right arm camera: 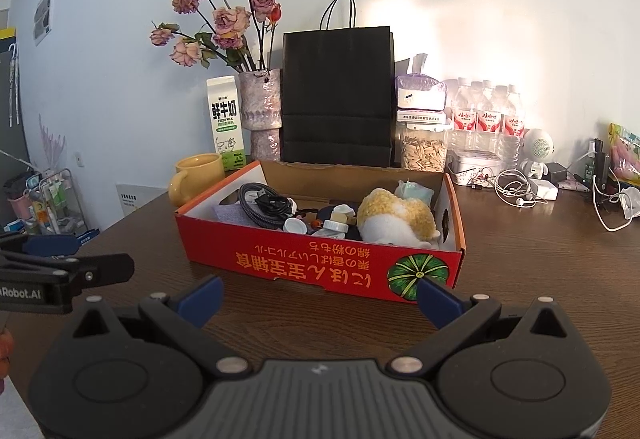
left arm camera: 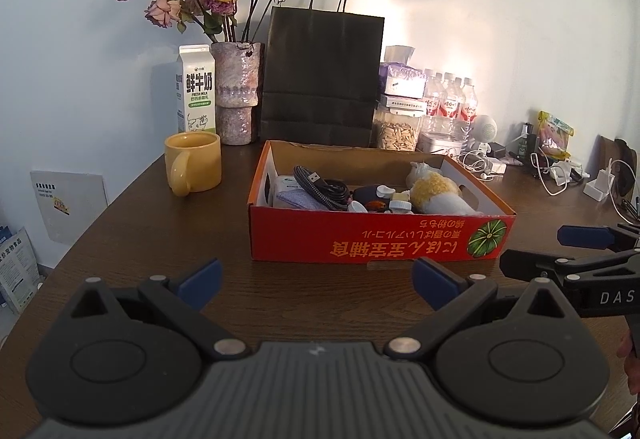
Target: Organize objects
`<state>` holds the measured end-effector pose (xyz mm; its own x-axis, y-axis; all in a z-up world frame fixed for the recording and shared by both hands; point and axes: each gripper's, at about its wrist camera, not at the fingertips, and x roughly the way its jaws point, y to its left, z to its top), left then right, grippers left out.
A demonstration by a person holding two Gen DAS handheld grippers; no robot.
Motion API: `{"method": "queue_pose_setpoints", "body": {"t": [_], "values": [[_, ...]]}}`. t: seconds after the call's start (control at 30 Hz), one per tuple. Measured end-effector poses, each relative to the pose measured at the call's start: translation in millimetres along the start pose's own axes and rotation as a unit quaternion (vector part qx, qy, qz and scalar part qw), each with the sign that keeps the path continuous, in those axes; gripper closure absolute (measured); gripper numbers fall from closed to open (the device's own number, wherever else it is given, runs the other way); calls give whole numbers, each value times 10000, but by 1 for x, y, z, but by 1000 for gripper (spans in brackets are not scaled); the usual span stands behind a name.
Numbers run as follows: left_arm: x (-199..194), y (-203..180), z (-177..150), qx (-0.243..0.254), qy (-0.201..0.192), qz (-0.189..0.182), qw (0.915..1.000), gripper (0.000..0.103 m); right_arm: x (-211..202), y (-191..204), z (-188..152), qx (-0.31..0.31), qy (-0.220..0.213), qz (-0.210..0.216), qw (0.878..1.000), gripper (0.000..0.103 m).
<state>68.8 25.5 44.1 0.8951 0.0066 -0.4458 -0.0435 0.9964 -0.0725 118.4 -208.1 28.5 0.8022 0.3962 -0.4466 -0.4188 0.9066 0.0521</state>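
The left gripper (left arm camera: 316,285) hovers low over the table (left arm camera: 160,239), level and pointed at the red box (left arm camera: 360,239), its blue-padded fingers (left arm camera: 202,281) spread wide with nothing between them. The right gripper (right arm camera: 318,293) sits in the same pose just beside it, jaws equally wide and empty, its right pad crossing the box's near corner in its own view. Each tool is matte black plastic with round pivot discs and a ribbed grey body.

The table is dark wood with visible grain. The box is a shallow corrugated-card tray, glossy red outside with orange print and a green pumpkin picture, plain white inside. It holds a coiled braided cable (left arm camera: 320,187), several small white-capped bottles (right arm camera: 334,225), and a fluffy yellow-and-white plush toy (right arm camera: 394,219) at the right end; smaller items between them are too jumbled to name.

Behind the box stand a smooth yellow ceramic mug (left arm camera: 194,167), a milk carton (left arm camera: 196,91), a rough speckled vase (left arm camera: 238,91) of dried pink roses and a matte black paper bag (left arm camera: 320,75).
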Motion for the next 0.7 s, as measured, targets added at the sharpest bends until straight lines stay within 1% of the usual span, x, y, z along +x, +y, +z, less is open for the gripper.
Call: {"method": "queue_pose_setpoints", "body": {"t": [0.7], "values": [[-1,-1,1,-3,1,10,10000,0,0,0,0,1,0,-4,10000,0]]}}
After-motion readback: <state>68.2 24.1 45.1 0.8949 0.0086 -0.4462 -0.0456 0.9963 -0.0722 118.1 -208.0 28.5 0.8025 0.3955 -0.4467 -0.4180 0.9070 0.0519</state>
